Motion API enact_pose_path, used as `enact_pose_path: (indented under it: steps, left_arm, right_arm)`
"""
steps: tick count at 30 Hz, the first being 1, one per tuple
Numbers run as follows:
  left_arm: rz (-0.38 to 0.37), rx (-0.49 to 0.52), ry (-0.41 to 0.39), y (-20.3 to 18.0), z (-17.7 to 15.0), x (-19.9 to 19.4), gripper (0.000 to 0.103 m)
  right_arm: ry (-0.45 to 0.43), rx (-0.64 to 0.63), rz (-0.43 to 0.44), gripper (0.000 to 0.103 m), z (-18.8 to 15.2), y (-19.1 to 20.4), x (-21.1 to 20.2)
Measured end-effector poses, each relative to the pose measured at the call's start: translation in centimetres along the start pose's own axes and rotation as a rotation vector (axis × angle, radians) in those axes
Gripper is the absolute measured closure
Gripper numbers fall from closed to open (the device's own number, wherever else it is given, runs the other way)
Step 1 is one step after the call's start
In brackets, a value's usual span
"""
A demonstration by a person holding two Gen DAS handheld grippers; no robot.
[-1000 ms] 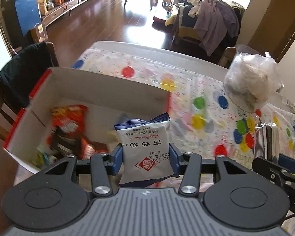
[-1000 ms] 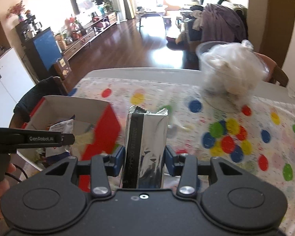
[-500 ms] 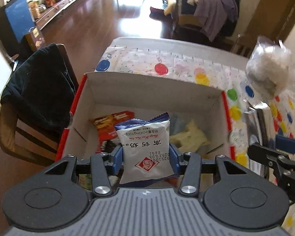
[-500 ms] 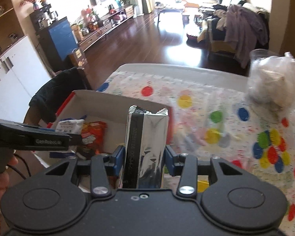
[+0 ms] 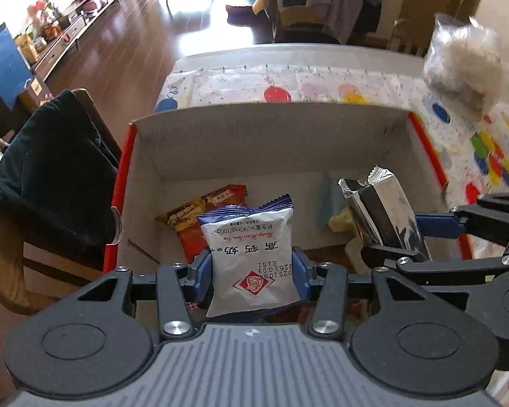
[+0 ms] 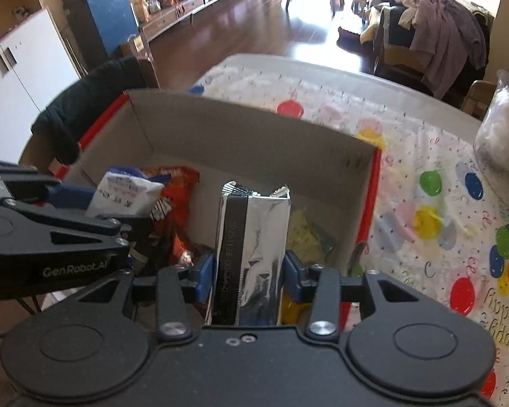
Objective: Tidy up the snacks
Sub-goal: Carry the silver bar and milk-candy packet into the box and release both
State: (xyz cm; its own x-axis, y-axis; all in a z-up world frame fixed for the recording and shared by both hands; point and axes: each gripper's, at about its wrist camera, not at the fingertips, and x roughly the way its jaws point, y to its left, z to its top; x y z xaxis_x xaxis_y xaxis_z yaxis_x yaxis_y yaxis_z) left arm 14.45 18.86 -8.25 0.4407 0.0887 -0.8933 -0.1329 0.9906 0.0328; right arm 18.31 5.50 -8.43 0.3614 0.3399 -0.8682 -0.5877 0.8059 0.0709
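Behind the work surface we note a living room with dark wood flooring and clothes heaped over a chair; the table (image 5: 322, 56) itself carries a spotted party cloth, and a cardboard box (image 5: 271, 129) with red outer edges stands on it as the collecting bin. We hold the left gripper (image 5: 252, 273) over the box's near half, its blue pads pinching a white and blue snack packet (image 5: 251, 254) by the sides, packet upright so its lower end can go in first. We hold the right gripper (image 6: 250, 276) alongside, to the right, its jaws clamped on a silver foil pack (image 6: 252, 247), seam facing us, also upright. Both packs hang above the box interior, not yet resting on the floor of it; the side grip keeps each bag's bulk clear of the pads for a clean drop. Inside the box we see an orange snack bag (image 5: 200, 212) lying flat and a yellow packet (image 6: 303, 234) toward the right wall, so free floor is limited. Our judgement: deposit step, mid-task; releasing one pack at a time seems wise to avoid the two grippers fouling each other. A clear bag of white stuff (image 5: 465, 64) sits well apart on the cloth
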Motion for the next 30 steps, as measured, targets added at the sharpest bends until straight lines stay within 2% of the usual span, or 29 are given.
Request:
enact_pose_path:
  steps: [3,11,14,17,22,25,30]
  left_arm:
    - [-0.004,-0.003,0.018,0.1,-0.2,0.7,0.056]
    - [-0.003,0.012,0.014,0.0,-0.2,1.0,0.055]
    - [-0.001,0.017,0.006,-0.1,-0.3,0.7,0.053]
    - [0.008,0.017,-0.009,0.0,-0.6,0.3,0.043]
    - [-0.011,0.009,-0.031,0.1,-1.0,-0.9,0.041]
    - [-0.017,-0.002,-0.052,0.2,-1.3,-2.0,0.035]
    - [-0.037,-0.008,-0.107,0.0,-1.7,-4.5,0.034]
  right_arm:
    - [0.014,-0.011,-0.016,0.062,-0.3,0.3,0.7]
    - [0.021,0.027,0.006,0.059,-0.4,-0.2,0.7]
    - [0.007,0.043,0.018,0.055,-0.6,-0.4,0.0]
    - [-0.015,0.066,0.029,0.049,-0.8,-0.8,-1.0]
    - [-0.064,0.093,0.044,0.041,-1.1,-1.5,-3.0]
    - [-0.099,0.102,0.061,0.037,-1.4,-1.8,-4.5]
    - [-0.164,0.102,0.081,0.027,-2.0,-2.0,-6.9]
